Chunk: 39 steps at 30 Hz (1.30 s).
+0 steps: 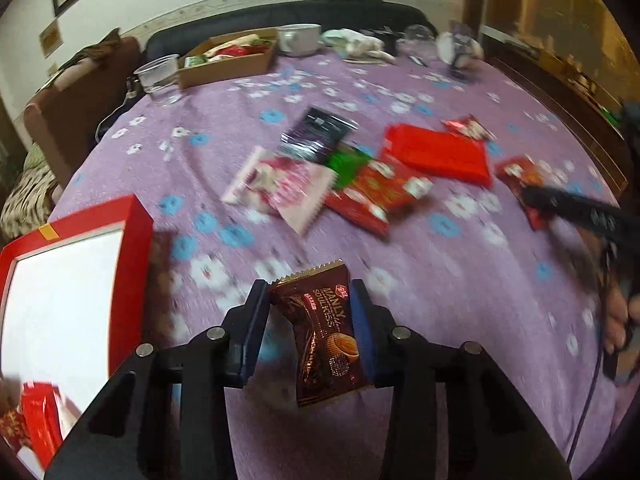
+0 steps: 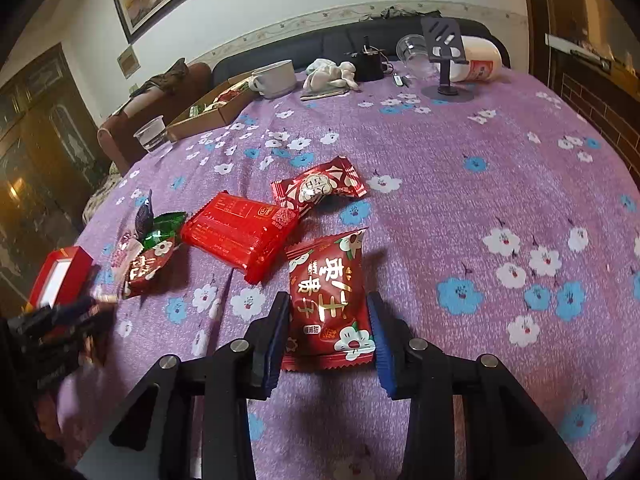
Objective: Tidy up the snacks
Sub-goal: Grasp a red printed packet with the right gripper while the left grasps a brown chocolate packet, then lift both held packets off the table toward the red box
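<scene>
My left gripper [image 1: 310, 332] pinches a glossy brown biscuit packet [image 1: 324, 336], crimped ends, long axis toward twelve o'clock. My right gripper [image 2: 329, 320] brackets a shiny red jujube packet [image 2: 328, 300] lying lengthwise toward twelve on the nubbly purple flowered tablecloth [image 2: 480, 184]; contact is unclear. At nine, a red box [image 1: 80, 280] runs off-frame. Far packets [image 1: 436, 154] blur.

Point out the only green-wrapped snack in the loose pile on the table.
It is the green packet at the pile's left end, wedged between the dark foil packet and a small red one. Every other wrapper around it is red, pink or dark.
</scene>
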Each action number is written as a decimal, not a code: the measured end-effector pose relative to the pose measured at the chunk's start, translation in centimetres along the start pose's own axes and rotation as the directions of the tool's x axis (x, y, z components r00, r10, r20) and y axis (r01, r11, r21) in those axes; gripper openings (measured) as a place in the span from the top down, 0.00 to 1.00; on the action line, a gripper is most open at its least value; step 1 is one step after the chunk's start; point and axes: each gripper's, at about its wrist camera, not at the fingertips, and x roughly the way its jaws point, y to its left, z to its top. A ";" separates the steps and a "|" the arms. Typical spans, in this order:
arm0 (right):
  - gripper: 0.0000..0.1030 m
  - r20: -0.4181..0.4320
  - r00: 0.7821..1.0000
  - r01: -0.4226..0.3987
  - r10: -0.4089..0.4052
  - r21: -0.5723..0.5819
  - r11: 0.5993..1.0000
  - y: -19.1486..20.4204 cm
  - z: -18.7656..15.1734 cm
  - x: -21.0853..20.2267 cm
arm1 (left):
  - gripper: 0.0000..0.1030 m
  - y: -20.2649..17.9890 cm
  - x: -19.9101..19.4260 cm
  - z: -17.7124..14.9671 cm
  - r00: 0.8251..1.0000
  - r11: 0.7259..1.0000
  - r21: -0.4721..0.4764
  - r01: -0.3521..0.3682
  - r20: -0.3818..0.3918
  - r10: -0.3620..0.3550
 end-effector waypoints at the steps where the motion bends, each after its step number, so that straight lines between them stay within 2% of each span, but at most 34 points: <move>1: 0.63 -0.003 1.000 -0.003 0.003 0.010 1.000 -0.1 -0.1 -0.1 | 0.63 -0.2 -0.2 -0.2 1.000 1.000 0.008 0.002 0.002 -0.002; 3: 0.63 -0.016 1.000 -0.015 0.015 0.049 0.999 -0.3 -0.4 -0.4 | 0.63 -0.6 -0.7 -0.7 1.000 1.000 0.021 0.021 -0.003 -0.021; 7: 0.66 -0.038 0.995 -0.084 0.091 0.161 0.983 -0.7 -1.6 -1.3 | 0.64 -1.3 -1.7 -1.9 0.998 0.997 0.055 0.062 -0.014 -0.062; 12: 0.67 -0.049 0.992 -0.104 0.116 0.204 0.973 0.2 -3.8 -2.8 | 0.64 -2.0 -3.2 -3.6 0.996 0.991 0.094 0.090 -0.021 -0.088; 14: 0.67 -0.074 0.995 -0.057 0.071 0.176 0.983 1.3 -4.7 -3.6 | 0.63 -2.1 -3.7 -4.2 0.995 0.990 0.100 0.098 -0.028 -0.096; 17: 0.67 -0.108 0.994 0.013 0.000 0.119 0.993 2.7 -5.4 -4.3 | 0.58 -1.9 -3.8 -4.3 0.997 0.994 0.079 0.074 -0.034 -0.072; 19: 0.67 -0.116 0.992 0.065 -0.054 0.089 0.994 3.3 -5.5 -4.2 | 0.51 -1.8 -3.2 -4.1 0.997 0.997 0.063 0.044 -0.058 -0.040; 21: 0.64 -0.123 0.987 0.111 -0.103 0.053 0.992 4.2 -5.5 -3.9 | 0.34 -1.8 -3.0 -4.2 0.998 0.998 0.058 0.020 -0.059 -0.016; 23: 0.62 -0.120 0.982 0.148 -0.145 0.015 0.989 4.9 -5.6 -3.7 | 0.27 -1.5 -2.8 -4.5 0.998 0.999 0.044 -0.003 -0.055 0.005; 27: 0.60 -0.091 0.974 0.207 -0.209 -0.029 0.978 5.8 -6.0 -3.6 | 0.27 -0.7 -2.8 -4.9 0.997 0.999 -0.005 0.042 -0.058 -0.042; 28: 0.61 -0.085 0.973 0.214 -0.216 -0.032 0.976 5.8 -6.1 -3.6 | 0.27 -0.8 -2.9 -5.0 0.998 0.999 0.011 0.045 -0.050 -0.045; 29: 0.61 -0.079 0.972 0.220 -0.222 -0.032 0.975 5.8 -6.2 -3.7 | 0.35 -0.9 -3.0 -5.1 0.998 0.998 0.018 0.056 -0.042 -0.055; 31: 0.62 -0.070 0.971 0.227 -0.228 -0.023 0.974 5.9 -6.4 -3.8 | 0.52 -1.2 -3.3 -5.3 0.997 0.996 0.045 0.079 -0.015 -0.079; 32: 0.63 -0.067 0.972 0.227 -0.227 -0.013 0.974 5.8 -6.4 -3.8 | 0.65 -1.3 -3.4 -5.3 0.996 0.995 0.052 0.086 -0.008 -0.086; 34: 0.64 -0.066 0.976 0.209 -0.208 0.020 0.978 5.6 -6.4 -4.1 | 0.70 -1.0 -3.6 -5.3 0.995 0.994 0.035 0.105 -0.002 -0.105; 37: 0.70 -0.066 0.992 0.115 -0.110 0.079 0.990 5.3 -6.7 -4.7 | 0.74 -0.5 -4.1 -5.3 0.990 0.990 0.014 0.138 0.018 -0.138; 38: 0.80 -0.066 0.994 0.090 -0.084 0.089 0.992 5.4 -6.8 -4.9 | 0.76 -0.3 -4.5 -5.3 0.988 0.989 0.010 0.148 0.031 -0.148; 39: 0.83 -0.066 0.996 0.071 -0.065 0.093 0.993 5.5 -6.9 -5.1 | 0.76 -0.3 -4.8 -5.3 0.988 0.988 0.009 0.152 0.039 -0.152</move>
